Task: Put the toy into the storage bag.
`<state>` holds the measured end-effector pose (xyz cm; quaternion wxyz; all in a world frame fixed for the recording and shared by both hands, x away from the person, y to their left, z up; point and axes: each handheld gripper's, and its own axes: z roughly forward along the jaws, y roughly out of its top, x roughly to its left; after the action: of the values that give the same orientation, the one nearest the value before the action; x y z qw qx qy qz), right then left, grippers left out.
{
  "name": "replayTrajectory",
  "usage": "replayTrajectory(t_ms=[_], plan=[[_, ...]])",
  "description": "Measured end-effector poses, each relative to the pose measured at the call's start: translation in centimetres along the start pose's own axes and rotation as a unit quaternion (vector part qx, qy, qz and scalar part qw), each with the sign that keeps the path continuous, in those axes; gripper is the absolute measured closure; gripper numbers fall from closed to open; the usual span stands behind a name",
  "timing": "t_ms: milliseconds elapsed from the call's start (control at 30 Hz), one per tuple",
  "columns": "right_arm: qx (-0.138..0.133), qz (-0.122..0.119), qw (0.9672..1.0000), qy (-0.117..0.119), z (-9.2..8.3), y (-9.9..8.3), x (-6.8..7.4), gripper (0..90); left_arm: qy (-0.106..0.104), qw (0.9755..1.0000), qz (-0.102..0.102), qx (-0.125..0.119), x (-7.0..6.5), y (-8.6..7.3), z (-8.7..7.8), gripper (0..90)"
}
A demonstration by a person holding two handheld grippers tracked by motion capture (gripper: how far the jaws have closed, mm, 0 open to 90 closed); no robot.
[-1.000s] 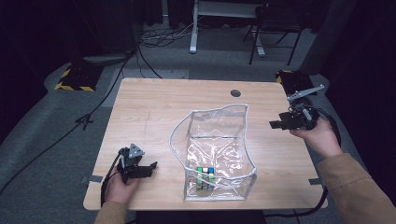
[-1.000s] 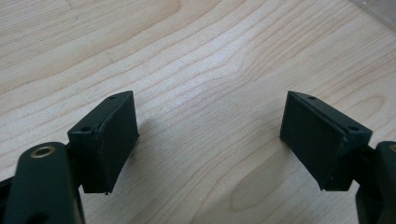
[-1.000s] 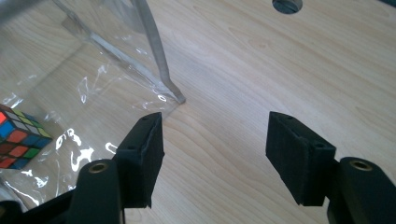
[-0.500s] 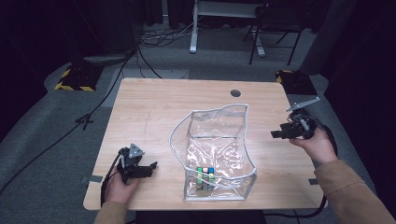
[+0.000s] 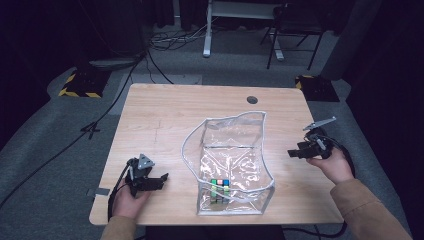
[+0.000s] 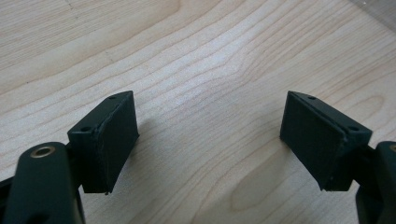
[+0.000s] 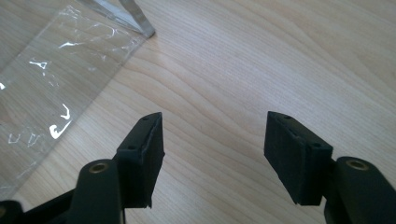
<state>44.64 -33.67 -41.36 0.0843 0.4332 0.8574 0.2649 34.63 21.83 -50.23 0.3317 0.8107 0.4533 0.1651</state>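
Observation:
A clear plastic pouch [image 5: 231, 165] with a grey zip rim stands open in the middle of the wooden table [image 5: 165, 115]. A colourful puzzle cube [image 5: 219, 189] lies inside it near the front. My left gripper [image 5: 162, 178] rests at the table's front left, jaws open over bare wood [image 6: 210, 130]. Over the table's right edge my right gripper [image 5: 291, 153] points toward the pouch, open with nothing between its jaws [image 7: 212, 149]. The right gripper view shows the pouch's clear side [image 7: 60, 70] at the upper left.
A round cable hole [image 5: 252, 99] sits near the table's far edge. Cables [image 5: 115, 90] run over the grey floor to the left. Behind the table are desk legs [image 5: 206, 30] and a chair [image 5: 295, 35]. Yellow-black striped blocks [image 5: 79, 82] lie on the floor.
My right gripper has come down and a little toward the person, now low over the table's right side. The left gripper, pouch and cube have not moved.

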Motion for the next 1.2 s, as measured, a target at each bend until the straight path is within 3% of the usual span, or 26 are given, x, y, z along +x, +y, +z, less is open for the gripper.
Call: replayTrajectory(t_ms=[267, 333, 400, 700, 1000, 1100, 1133, 1200], plan=[[0.008, 0.002, 1.0000, -0.001, 1.2, -1.3, -0.2, 38.1, 0.000, 1.0000, 0.000, 0.000, 0.0, 0.0, 0.0, 19.4], [0.011, 0.000, 0.9998, -0.013, 1.4, -1.6, -0.1, 38.7, 0.002, 1.0000, 0.000, -0.001, 0.0, 0.0, 0.0, 19.4], [0.005, -0.001, 0.9996, -0.029, 1.5, -2.0, -0.1, 39.1, 0.001, 1.0000, 0.000, 0.000, 0.0, 0.0, 0.0, 19.4], [-0.016, 0.004, 0.9995, -0.026, 2.3, -4.2, 0.3, 39.2, 0.002, 1.0000, 0.001, 0.000, 0.0, 0.0, 0.0, 19.4], [-0.044, -0.002, 0.9978, -0.049, 2.8, -6.2, 1.0, 39.7, 0.003, 1.0000, 0.003, 0.000, 0.0, 0.0, 0.0, 19.4], [-0.037, 0.003, 0.9981, -0.049, 3.1, -6.3, 1.1, 39.1, 0.004, 1.0000, 0.002, -0.001, 0.0, 0.0, 0.0, 19.4], [-0.024, 0.006, 0.9985, -0.049, 3.5, -6.3, 1.2, 37.1, 0.003, 1.0000, 0.002, -0.001, 0.0, 0.0, 0.0, 19.4], [-0.015, 0.004, 0.9979, -0.063, 4.0, -6.4, 1.5, 33.0, 0.002, 1.0000, 0.001, 0.000, 0.0, 0.0, 0.0, 19.4]])
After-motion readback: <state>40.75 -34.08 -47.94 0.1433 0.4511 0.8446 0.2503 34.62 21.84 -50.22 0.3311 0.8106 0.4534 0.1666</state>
